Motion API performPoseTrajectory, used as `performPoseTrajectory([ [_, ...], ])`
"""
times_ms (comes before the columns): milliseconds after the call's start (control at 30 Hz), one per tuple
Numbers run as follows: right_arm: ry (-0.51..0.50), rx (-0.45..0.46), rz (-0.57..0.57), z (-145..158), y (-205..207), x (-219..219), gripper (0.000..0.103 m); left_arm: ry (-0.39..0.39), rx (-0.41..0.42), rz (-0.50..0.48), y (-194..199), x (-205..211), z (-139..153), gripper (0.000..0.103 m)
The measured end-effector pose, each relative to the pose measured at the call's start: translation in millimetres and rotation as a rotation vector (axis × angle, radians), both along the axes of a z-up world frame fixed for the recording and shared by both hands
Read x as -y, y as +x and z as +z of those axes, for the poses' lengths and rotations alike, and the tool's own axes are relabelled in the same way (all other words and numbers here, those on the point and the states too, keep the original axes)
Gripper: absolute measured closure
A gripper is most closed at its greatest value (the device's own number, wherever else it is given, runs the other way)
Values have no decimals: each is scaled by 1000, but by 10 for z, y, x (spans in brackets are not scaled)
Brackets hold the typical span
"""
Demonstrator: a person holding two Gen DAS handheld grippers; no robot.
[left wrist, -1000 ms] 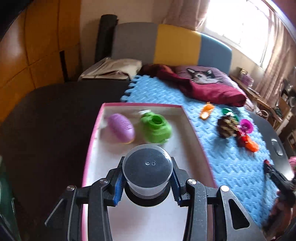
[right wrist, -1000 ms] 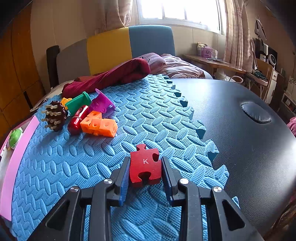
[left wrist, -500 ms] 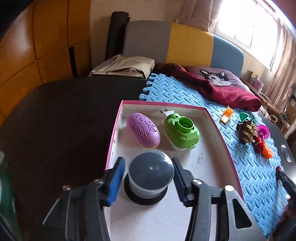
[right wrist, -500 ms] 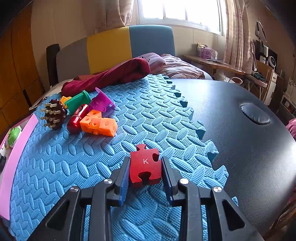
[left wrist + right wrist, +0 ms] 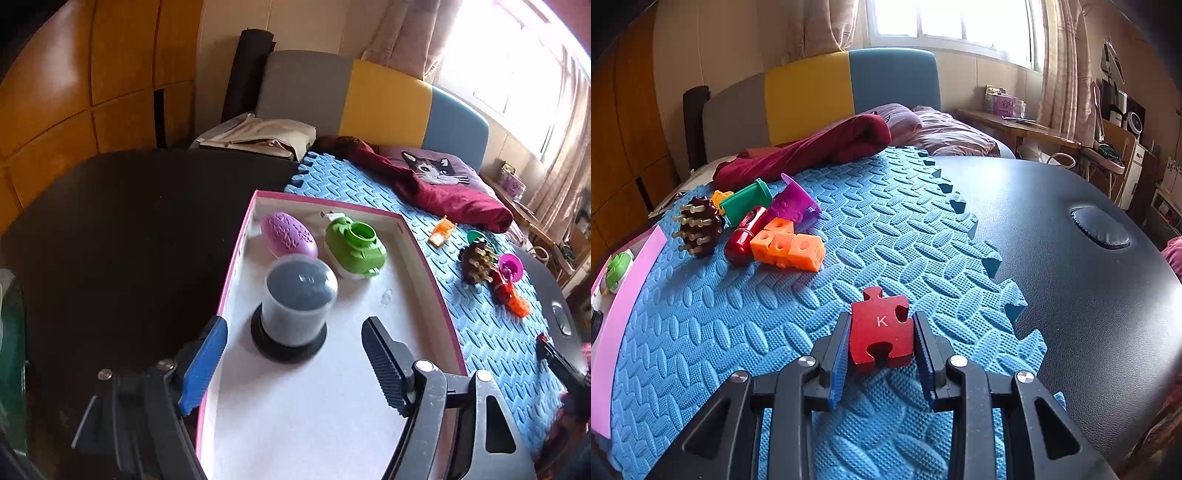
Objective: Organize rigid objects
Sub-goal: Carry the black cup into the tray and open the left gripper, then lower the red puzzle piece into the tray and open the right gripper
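Puzzle piece [image 5: 881, 328]: between the right gripper [image 5: 881, 338] fingers, clenched on its two flat sides, over the foam mat [image 5: 905, 236].
Handling: looks stiff, light, thin; the side grip seems sound.
Writing: white "K" on its face.
Left gripper [image 5: 295, 365]: fingers released, spread wide.
Canister [image 5: 295, 299]: just ahead of them, upright in the pink-rimmed box [image 5: 236, 258]; likely light, smooth-walled.

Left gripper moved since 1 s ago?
Yes. The left gripper has opened and backed off the clear round container with black base, which now stands free in the pink-rimmed white tray.
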State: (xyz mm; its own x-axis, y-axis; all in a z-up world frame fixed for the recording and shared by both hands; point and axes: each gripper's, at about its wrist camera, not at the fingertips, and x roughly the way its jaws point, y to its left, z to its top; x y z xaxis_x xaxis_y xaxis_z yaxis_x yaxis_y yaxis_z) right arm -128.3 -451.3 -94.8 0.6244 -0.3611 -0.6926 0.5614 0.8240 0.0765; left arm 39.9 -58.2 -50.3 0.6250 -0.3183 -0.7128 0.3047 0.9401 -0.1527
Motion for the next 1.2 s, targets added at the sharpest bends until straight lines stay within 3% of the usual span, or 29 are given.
performPoseTrajectory([
  [200, 51, 24, 38, 70, 9, -38, 71, 11, 3, -22, -109, -7, -7, 27],
  [467, 87, 64, 154, 288, 107, -416, 71, -5, -10, -54, -198, 19, -25, 27],
  [800, 128, 49, 436, 469, 593, -1379, 71, -11, -29, -83, -255, -24, -21, 27],
  [1200, 117, -17, 632, 573, 1240, -2198, 71, -27, -53, -77, -296, -180, -70, 26],
])
